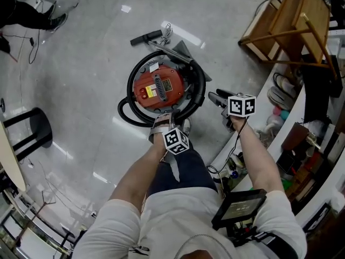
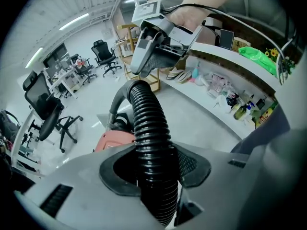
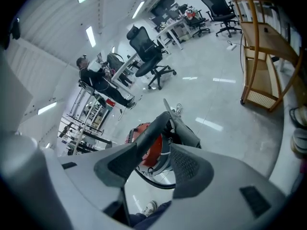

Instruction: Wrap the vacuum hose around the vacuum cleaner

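One claw, the left (image 2: pixel 154 166), was clamped across the black ribbed hose (image 2: pixel 146 123). The held stretch ran straight ahead from the jaws, then arched down to the red vacuum cleaner (image 1: pixel 159 86) on the floor (image 1: pixel 86 80), where more loops ringed the drum. The hose looked light, bendy and springy, best gripped across its ribs. The right claw (image 3: pixel 152 164) stood apart, pressing on nothing.

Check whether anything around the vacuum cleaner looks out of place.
One loop of the black hose bulges away from the red vacuum cleaner instead of hugging it like the other turns. Nothing else stands out.
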Demonstrator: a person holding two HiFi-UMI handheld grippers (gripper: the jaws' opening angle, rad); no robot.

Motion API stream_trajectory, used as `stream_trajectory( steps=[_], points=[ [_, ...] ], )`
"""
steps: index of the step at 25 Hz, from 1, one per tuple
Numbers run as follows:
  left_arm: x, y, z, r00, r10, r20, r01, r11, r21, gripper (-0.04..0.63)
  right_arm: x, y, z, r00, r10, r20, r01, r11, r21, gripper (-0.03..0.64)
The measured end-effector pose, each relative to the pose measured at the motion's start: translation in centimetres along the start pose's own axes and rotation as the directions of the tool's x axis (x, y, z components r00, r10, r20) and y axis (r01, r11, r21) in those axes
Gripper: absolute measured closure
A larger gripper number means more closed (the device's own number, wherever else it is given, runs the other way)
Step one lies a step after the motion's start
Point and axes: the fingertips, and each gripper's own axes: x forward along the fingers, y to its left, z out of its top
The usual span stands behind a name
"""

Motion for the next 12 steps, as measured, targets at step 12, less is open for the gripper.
stream_trajectory(
  steps=[12],
  points=[
    [-1.4,0.5,-2.2,0.999,0.04,-0.031,-0.041,0.999,-0.035,0.451,-1.4,3.3,-1.8,1.0,-0.015,0.026,0.015,1.0,-0.007,0.408]
  ],
)
